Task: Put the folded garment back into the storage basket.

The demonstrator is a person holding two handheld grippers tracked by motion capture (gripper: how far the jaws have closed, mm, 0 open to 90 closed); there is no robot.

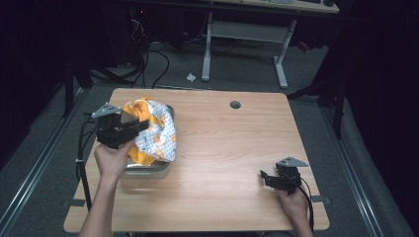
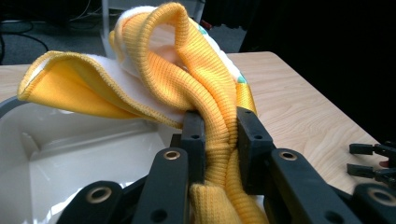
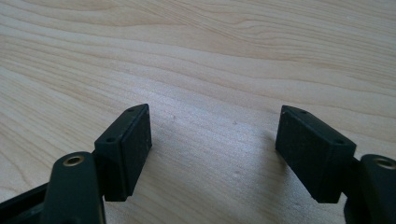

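Taking the grey tub (image 1: 148, 168) on the wooden table (image 1: 232, 148) as the landmark, the nearest thing to the person's edge is the right gripper (image 1: 267, 178), sitting well apart from the tub toward the table's near right corner. The person's right hand (image 1: 294, 203) is holding it low over the bare wood. In the right gripper view its jaws are standing wide apart with nothing between the black pads (image 3: 135, 144), only wood grain showing under them.

Closer to the tub, the person's left hand (image 1: 112, 159) is reaching in at the tub's left side and carrying the left gripper (image 1: 141, 126), which is pointing across the tub's top. In the left gripper view (image 2: 219, 135) its jaws are pressing together on a yellow ribbed band of the garment (image 2: 196, 84), pinching the knit tightly between the two pads.

The garment (image 1: 155, 131), yellow with a white printed panel, is bunching up above the tub and draping partly over its right rim. Under it, the tub's pale inside (image 2: 70, 154) is showing.

Farther off, beyond the tub, a round grommet hole (image 1: 235, 104) is sitting in the tabletop, and past the table's far edge a white desk frame (image 1: 244, 39) is standing on the grey floor.
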